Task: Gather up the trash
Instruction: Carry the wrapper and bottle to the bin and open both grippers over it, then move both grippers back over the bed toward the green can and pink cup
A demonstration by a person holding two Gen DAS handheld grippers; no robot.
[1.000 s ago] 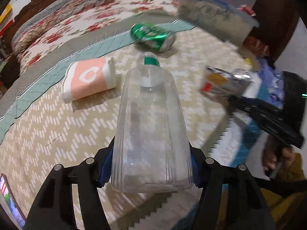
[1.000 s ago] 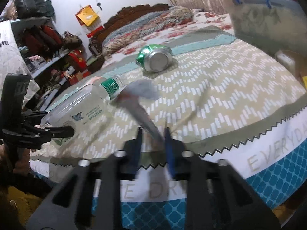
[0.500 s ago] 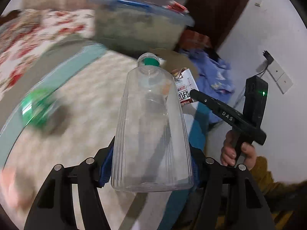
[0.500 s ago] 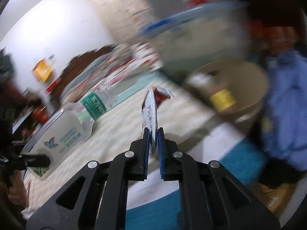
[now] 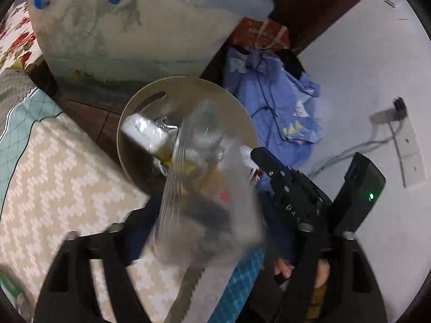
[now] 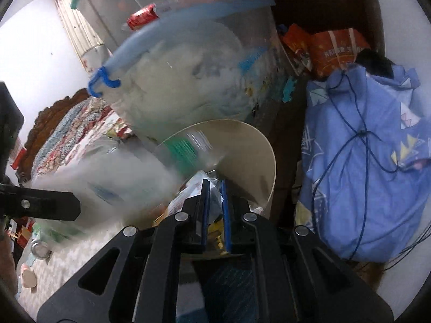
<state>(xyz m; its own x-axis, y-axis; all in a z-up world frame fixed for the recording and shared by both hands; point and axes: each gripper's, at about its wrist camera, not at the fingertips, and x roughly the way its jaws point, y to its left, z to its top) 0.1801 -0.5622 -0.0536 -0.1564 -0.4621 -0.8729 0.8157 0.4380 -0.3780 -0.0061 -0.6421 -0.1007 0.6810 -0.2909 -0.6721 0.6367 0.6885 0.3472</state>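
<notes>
Tipping: we hold both grippers over the bin (image 5: 186, 86), mid-frame in both views.
Left gripper (image 5: 204, 231): our jaws have just been opening and stand wide; the bottle (image 5: 207, 188) is a blur between them, neck toward the bin, and no pad seems to press it.
Right gripper (image 6: 214, 199): our jaws are nearly together on a wrapper (image 6: 214, 204), low centre of the right view, above the bin's mouth.
Bin contents: a white carton (image 5: 145, 132) and scraps.
Behind: a storage tub (image 5: 129, 27), upper left.
Bed (image 5: 54, 177): lower left.
</notes>
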